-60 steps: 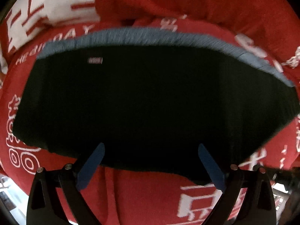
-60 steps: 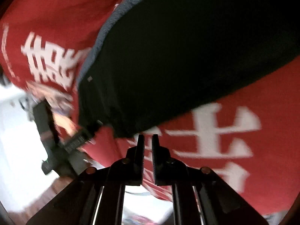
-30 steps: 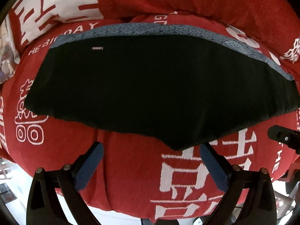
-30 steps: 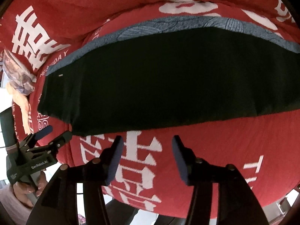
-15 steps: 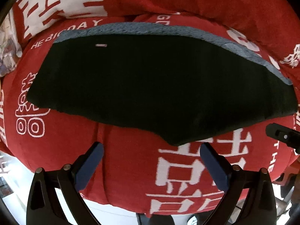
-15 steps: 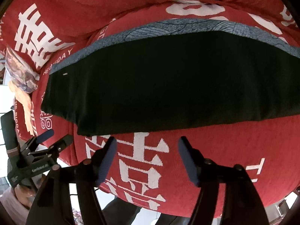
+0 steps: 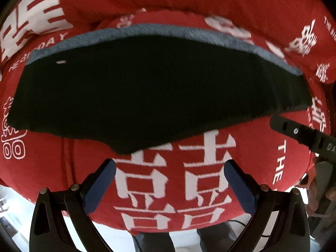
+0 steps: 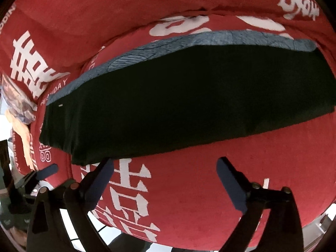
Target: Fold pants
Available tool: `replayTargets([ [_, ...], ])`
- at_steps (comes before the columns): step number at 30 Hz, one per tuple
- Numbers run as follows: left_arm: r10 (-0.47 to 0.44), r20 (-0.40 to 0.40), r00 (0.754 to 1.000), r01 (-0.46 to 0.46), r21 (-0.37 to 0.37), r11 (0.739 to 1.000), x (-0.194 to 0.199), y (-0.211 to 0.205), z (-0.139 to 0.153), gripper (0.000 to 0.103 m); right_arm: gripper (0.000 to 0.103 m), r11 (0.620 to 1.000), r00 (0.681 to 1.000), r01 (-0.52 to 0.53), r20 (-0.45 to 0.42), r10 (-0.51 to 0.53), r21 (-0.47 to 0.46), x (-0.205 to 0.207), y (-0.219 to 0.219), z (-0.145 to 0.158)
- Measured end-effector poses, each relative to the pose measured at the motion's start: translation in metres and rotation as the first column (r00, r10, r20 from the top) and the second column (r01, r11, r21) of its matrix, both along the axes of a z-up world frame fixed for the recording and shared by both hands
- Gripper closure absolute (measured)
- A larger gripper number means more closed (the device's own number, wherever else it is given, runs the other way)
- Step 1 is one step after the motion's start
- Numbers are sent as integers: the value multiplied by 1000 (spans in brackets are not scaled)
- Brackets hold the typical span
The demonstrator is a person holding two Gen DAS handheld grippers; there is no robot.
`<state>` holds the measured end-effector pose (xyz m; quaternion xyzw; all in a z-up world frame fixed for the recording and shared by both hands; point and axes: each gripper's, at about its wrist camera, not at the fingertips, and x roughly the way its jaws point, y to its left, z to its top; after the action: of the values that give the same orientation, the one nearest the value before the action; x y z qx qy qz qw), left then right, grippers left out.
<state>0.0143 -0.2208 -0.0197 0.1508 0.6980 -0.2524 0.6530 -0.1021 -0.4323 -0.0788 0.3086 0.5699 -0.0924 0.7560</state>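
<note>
The black pants (image 7: 147, 92) lie folded flat on a red cushion seat (image 7: 174, 180) with white characters, a grey-blue patterned layer (image 7: 189, 32) showing along their far edge. My left gripper (image 7: 170, 171) is open and empty, just in front of the pants' near edge. In the right wrist view the pants (image 8: 189, 100) stretch across the seat, and my right gripper (image 8: 164, 168) is open and empty, its left finger close to the pants' near left corner. The left gripper also shows at the lower left of the right wrist view (image 8: 42, 173).
The red backrest (image 8: 105, 10) rises behind the seat. A patterned cloth (image 8: 19, 105) lies at the seat's left end. The right gripper's body (image 7: 302, 134) reaches in at the right of the left wrist view. Light floor (image 7: 184, 241) shows below the seat's front edge.
The right gripper, shut two seconds ago, opened and then widened. Both grippers drew back from the pants, which now lie released on the seat.
</note>
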Motion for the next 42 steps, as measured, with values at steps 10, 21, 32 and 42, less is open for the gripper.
replayTargets([
  [10,-98,-42,994,101,93,991,-29,-35,-14,0,4,994,997,75,9,-76,75,-30,-17,-10],
  [21,9,-306,952,-119,-340,933,-3,-67,9,0,4,969,973,218,51,-225,117,-71,-54,-11],
  [32,40,-303,952,-128,-276,953,4,-106,3,0,4,937,945,302,75,-319,173,-106,-79,-19],
  [42,-95,20,995,95,9,995,-23,-148,-16,0,4,896,906,395,77,-417,204,-141,-122,-26],
])
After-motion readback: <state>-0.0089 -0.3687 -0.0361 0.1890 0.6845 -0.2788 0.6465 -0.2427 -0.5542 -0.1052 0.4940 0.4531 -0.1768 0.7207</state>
